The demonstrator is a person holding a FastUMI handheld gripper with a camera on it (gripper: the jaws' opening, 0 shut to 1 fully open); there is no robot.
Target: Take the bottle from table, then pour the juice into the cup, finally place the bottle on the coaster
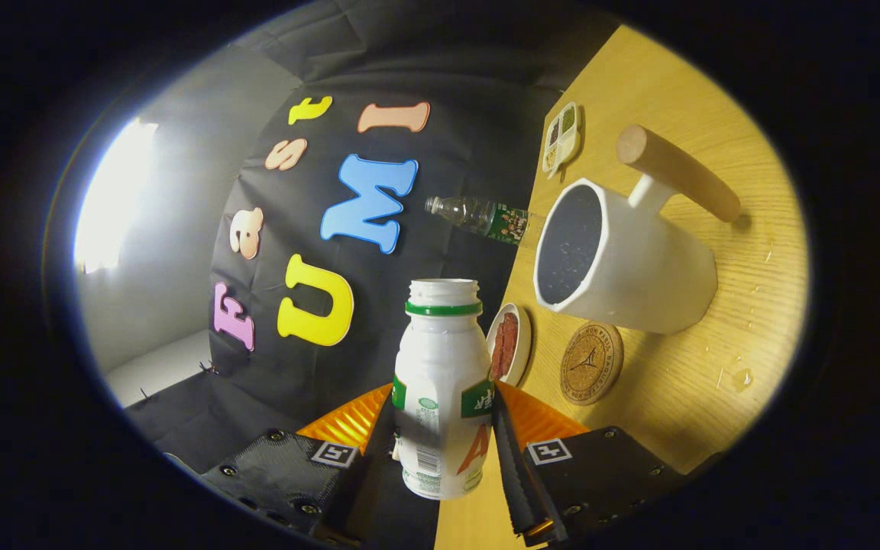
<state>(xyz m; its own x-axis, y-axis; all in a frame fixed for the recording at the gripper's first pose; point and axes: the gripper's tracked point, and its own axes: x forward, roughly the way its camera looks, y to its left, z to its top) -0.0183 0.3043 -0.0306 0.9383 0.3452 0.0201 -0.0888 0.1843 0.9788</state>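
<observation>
The hand-held gripper (444, 428) grasps a small white plastic bottle (440, 382), one ribbed finger pressed to each side of its lower body. The bottle is squat and rounded, with a green ring under an open, threaded neck and a green-and-white label; its long axis runs straight ahead along the fingers, mouth pointing away from them. The view is rolled, so the pale wooden table (715, 367) stands like a wall beside the bottle. Near the bottle's shoulder a round cork coaster (591, 362) lies on the wood. Just beyond it sits a white faceted cup (631, 267) with a dark, speckled inside and a round wooden handle. Beside the coaster is a small white dish (509, 342) of something reddish. Farther off are a clear plastic bottle (478, 216) and a small divided tray (562, 137), both too small to detail.
</observation>
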